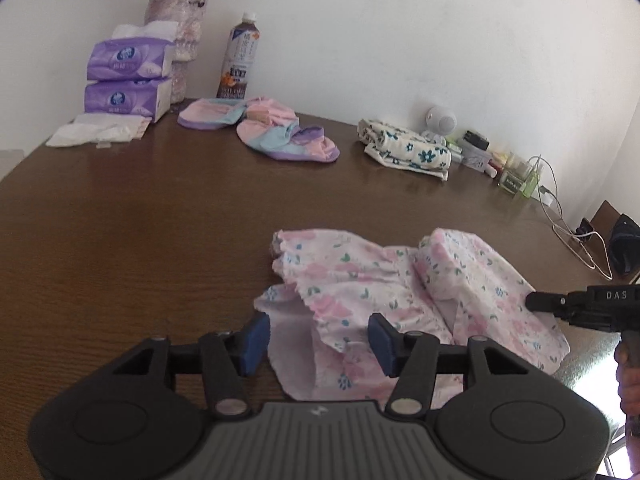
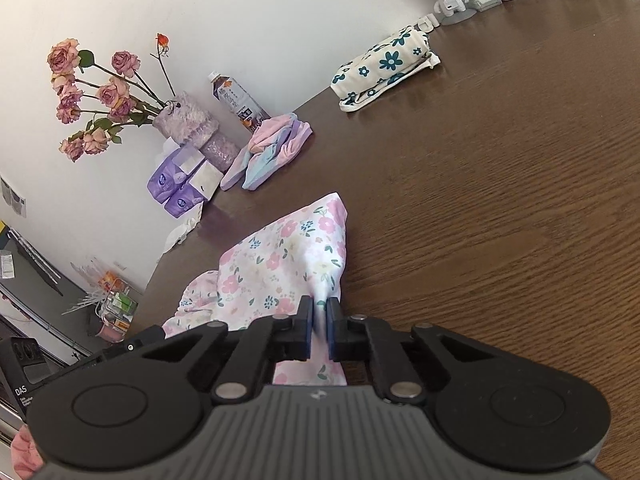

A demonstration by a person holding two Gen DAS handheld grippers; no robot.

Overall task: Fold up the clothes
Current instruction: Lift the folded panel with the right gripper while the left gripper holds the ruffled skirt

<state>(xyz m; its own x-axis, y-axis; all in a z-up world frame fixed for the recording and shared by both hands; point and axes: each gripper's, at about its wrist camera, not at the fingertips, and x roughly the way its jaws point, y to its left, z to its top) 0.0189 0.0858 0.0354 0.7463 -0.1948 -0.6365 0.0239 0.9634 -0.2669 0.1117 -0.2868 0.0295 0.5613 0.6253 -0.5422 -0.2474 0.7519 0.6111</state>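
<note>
A pink floral garment [image 1: 384, 296] lies rumpled on the brown table [image 1: 120, 240], partly folded over at its right side. My left gripper [image 1: 318, 338] is open, its blue pads either side of the garment's near left edge, not closed on it. My right gripper [image 2: 319, 318] is shut on the garment's cloth [image 2: 280, 256] and lifts that edge into a peak. The right gripper also shows in the left wrist view [image 1: 536, 302] at the garment's right edge.
At the back lie a folded pastel garment [image 1: 260, 128] and a folded cream garment with blue flowers [image 1: 408, 148]. Tissue packs [image 1: 124, 80], a vase [image 1: 180, 32], a bottle [image 1: 240, 60], small jars [image 1: 496, 160] and cables [image 1: 572, 236] line the wall.
</note>
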